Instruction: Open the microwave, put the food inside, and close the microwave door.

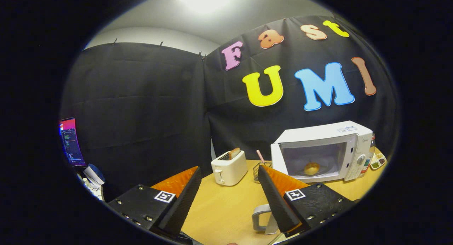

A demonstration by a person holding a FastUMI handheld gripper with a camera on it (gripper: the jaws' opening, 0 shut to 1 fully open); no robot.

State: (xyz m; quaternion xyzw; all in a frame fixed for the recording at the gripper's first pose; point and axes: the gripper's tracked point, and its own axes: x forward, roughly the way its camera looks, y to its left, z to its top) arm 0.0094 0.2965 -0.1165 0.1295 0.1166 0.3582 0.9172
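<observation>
Gripper view: fisheye over a wooden table (226, 209), booth cloth behind.
Monitor: lit screen (72, 142) far off at 9 o'clock from the fingers, with some papers below it.
Gripper: gripper (230, 197) hangs above the table, jaws wide apart, nothing between them but bare tabletop; left finger (184, 195) and right finger (274, 199) both touch nothing.
Toaster: white toaster (229, 167) at 12 o'clock beyond the fingers, a slice of toast standing in the slot.
Wire basket: small wire holder (258, 169) with a pink striped straw, just beside the toaster at its 3 o'clock.
Handle object: grey looped handle piece (260, 216) lies on the table beside the right finger; cannot tell what it is.
Microwave: white microwave (322, 151) at 1-2 o'clock from the jaws, well apart, long axis running left-right along the back wall.
Door: looks shut, or at least the window faces the fingers; control panel with knobs at its right end.
Food: round bun (311, 168) on the turntable plate inside the microwave, seen through the door window.
Bottle and tray: bottle (370, 153) and small paint tray just right of the microwave.
Progress, judged: food in, door seems closed; task reads as done or nearly.
Key relation: microwave lies ahead-right, on the right finger's side.
</observation>
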